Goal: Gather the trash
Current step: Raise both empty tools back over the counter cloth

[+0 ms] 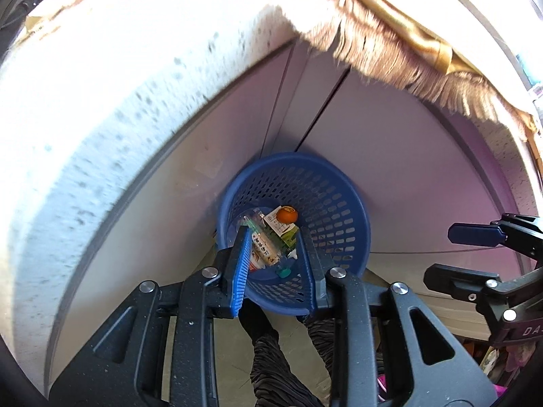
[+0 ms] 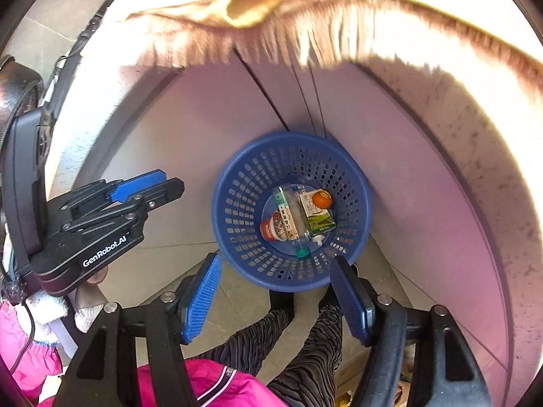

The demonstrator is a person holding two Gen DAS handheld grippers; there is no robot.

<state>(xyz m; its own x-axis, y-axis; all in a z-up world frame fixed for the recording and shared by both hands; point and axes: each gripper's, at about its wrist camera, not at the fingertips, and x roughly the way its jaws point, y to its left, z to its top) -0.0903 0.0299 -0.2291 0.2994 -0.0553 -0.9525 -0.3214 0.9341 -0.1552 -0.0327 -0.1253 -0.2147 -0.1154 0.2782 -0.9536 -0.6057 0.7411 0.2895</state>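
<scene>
A round blue plastic basket with perforated walls (image 2: pixel 237 183) stands on a pale tiled floor (image 2: pixel 159 268), tucked into the corner where two plain lilac cabinet panels (image 2: pixel 203 129) meet, below a speckled stone counter edge (image 2: pixel 475 125) with a tan fringed cloth (image 2: pixel 271 40) hanging over it. Inside the basket lies the collected trash: a green and white drink carton (image 2: pixel 317 218), a small orange fruit (image 2: pixel 321 198) resting against the carton's far end, a long wrapped snack stick (image 2: pixel 286 213), a red-lidded cup (image 2: pixel 269 230) on the near-left side of the basket floor, and a small clear bottle with a teal cap (image 2: pixel 301 252) nearest the viewer. The left gripper (image 1: pixel 275 268) hangs directly over the basket, its blue-padded jaws spread apart with nothing between them, framing the trash below. The right gripper (image 2: pixel 275 298) sits just short of the basket's near rim, jaws likewise wide apart and empty. Seen from the right camera, the left gripper reaches in from the left of the basket, tilted toward it. Judging by this, the drop seems complete; a good finish would be to lift both grippers straight up, clear of the rim and the hanging fringe, so the light basket is not tipped. The person's dark patterned trousers (image 2: pixel 305 356) and pink jacket (image 2: pixel 210 386) stand just before the basket.
</scene>
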